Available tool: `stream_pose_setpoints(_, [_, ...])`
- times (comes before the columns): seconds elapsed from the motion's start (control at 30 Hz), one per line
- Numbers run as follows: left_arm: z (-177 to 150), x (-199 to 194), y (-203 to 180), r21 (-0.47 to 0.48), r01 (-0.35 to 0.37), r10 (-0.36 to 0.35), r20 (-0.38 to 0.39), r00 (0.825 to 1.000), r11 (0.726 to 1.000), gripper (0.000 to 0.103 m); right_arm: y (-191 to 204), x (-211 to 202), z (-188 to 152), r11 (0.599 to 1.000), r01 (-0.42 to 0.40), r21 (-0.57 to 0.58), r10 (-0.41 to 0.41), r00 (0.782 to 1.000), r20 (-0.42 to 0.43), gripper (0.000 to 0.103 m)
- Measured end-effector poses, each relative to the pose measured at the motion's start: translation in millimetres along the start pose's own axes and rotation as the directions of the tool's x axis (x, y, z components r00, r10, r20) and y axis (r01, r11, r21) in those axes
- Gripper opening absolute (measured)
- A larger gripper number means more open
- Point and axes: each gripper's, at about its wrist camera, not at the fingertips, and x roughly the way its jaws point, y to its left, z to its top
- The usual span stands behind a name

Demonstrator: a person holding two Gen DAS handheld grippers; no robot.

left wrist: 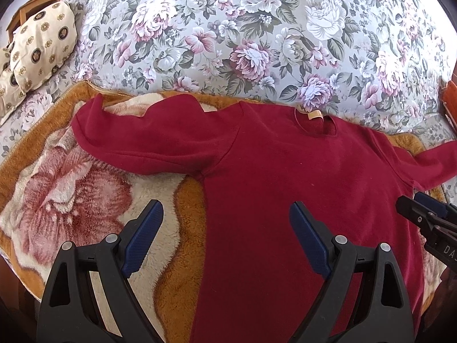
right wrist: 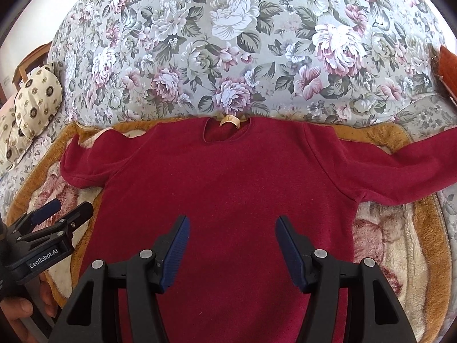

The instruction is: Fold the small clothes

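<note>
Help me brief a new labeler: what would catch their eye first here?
The dark red sweater dominates, spread flat with both sleeves out on a plush orange-and-cream blanket. Behind it rises a floral sofa back. Both the left gripper and right gripper hang open above it.

floral sofa [right wrist: 228, 43] backrest, plush blanket [right wrist: 400, 243] on seat, patterned cushion [left wrist: 42, 48] at left.

Spread-fingered left gripper [left wrist: 225, 223] above red sweater [left wrist: 285, 177] lying flat on plush blanket [left wrist: 71, 200]; right gripper [left wrist: 414, 203] alongside.
</note>
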Motion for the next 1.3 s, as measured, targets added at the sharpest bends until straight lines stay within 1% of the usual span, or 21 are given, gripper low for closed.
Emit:
stream_pose_setpoints(0.13, [8,5,20,-0.042,0.008,-0.009,-0.011,1.0,0.999,0.09,1,11,2,1.0,0.0,0.001,0.0,1.0,-0.02,0.06])
stream_pose_setpoints(0.27, [21,15,68,-0.144,-0.008,0.003,-0.036,0.999,0.99,0.09,2,20,4,1.0,-0.011,0.004,0.011,0.999,-0.033,0.06])
stream_pose_setpoints(0.33, [28,20,98,-0.199,-0.034,0.028,-0.035,0.999,0.979,0.09,3,25,5,1.0,-0.016,0.002,0.016,0.999,-0.042,0.06])
stream_pose_setpoints(0.47, [43,41,170,-0.345,-0.106,0.091,-0.06,0.994,0.933,0.09,8,37,7,1.0,-0.025,-0.004,0.025,0.998,-0.058,0.06])
stream_pose_setpoints(0.53, [49,55,205,-0.428,-0.122,0.097,-0.08,0.992,0.895,0.09,10,43,8,0.999,-0.033,-0.002,0.032,0.997,-0.068,0.06])
stream_pose_setpoints(0.63, [54,71,253,-0.572,-0.111,0.086,-0.07,0.994,0.812,0.09,14,53,10,0.999,-0.044,0.002,0.044,0.995,-0.087,0.06])
stream_pose_setpoints(0.67, [54,75,265,-0.617,-0.098,0.081,-0.056,0.995,0.781,0.09,15,57,10,0.999,-0.047,0.004,0.047,0.995,-0.092,0.06])
stream_pose_setpoints(0.7, [55,83,279,-0.674,-0.073,0.064,-0.038,0.997,0.735,0.09,16,61,10,0.999,-0.051,0.006,0.051,0.994,-0.101,0.06])
stream_pose_setpoints(0.73, [56,90,287,-0.706,-0.052,0.044,-0.029,0.999,0.707,0.089,17,64,11,0.998,-0.055,0.008,0.055,0.993,-0.108,0.06])
stream_pose_setpoints(0.8, [61,105,297,-0.741,-0.027,0.013,-0.025,1.0,0.671,0.087,20,70,11,0.998,-0.062,0.01,0.062,0.991,-0.118,0.06])
stream_pose_setpoints(0.83, [65,109,297,-0.738,-0.032,0.022,-0.023,0.999,0.674,0.086,21,72,12,0.998,-0.065,0.008,0.065,0.99,-0.122,0.06])
stream_pose_setpoints(0.87, [71,113,294,-0.721,-0.026,0.031,-0.006,0.999,0.693,0.081,22,73,12,0.998,-0.066,0.005,0.066,0.99,-0.123,0.06])
stream_pose_setpoints(0.9, [75,114,291,-0.705,-0.007,0.022,0.013,1.0,0.709,0.052,23,74,13,0.998,-0.062,0.001,0.062,0.99,-0.124,0.06])
stream_pose_setpoints(0.93, [82,122,288,-0.675,0.032,-0.021,0.024,0.999,0.737,0.016,23,75,13,0.998,-0.059,-0.002,0.059,0.991,-0.123,0.06])
stream_pose_setpoints(0.97, [86,132,283,-0.655,0.034,-0.052,-0.008,0.999,0.755,0.008,22,75,13,0.999,-0.054,-0.002,0.054,0.99,-0.134,0.06])
stream_pose_setpoints(1.03, [89,133,280,-0.656,0.021,-0.048,-0.023,0.999,0.754,0.007,19,74,13,0.999,-0.051,0.006,0.051,0.99,-0.129,0.06])
stream_pose_setpoints(1.07, [92,123,273,-0.649,0.04,-0.048,0.005,0.999,0.76,0.006,18,73,13,0.999,-0.051,0.012,0.053,0.99,-0.128,0.06])
stream_pose_setpoints(1.13, [101,94,252,-0.598,0.085,-0.044,0.084,0.996,0.797,0.006,13,68,13,0.998,-0.054,0.022,0.056,0.991,-0.118,0.06])
stream_pose_setpoints(1.17, [109,75,232,-0.543,0.108,-0.048,0.123,0.991,0.833,0.006,10,66,14,0.998,-0.052,0.027,0.055,0.992,-0.112,0.06])
stream_pose_setpoints(1.2, [114,64,218,-0.509,0.12,-0.055,0.141,0.988,0.852,0.006,6,63,14,0.998,-0.051,0.034,0.054,0.993,-0.106,0.06])
stream_pose_setpoints(1.3, [131,19,144,-0.354,0.225,-0.149,0.231,0.962,0.908,0.007,-9,55,14,0.997,-0.04,0.07,0.046,0.995,-0.089,0.06])
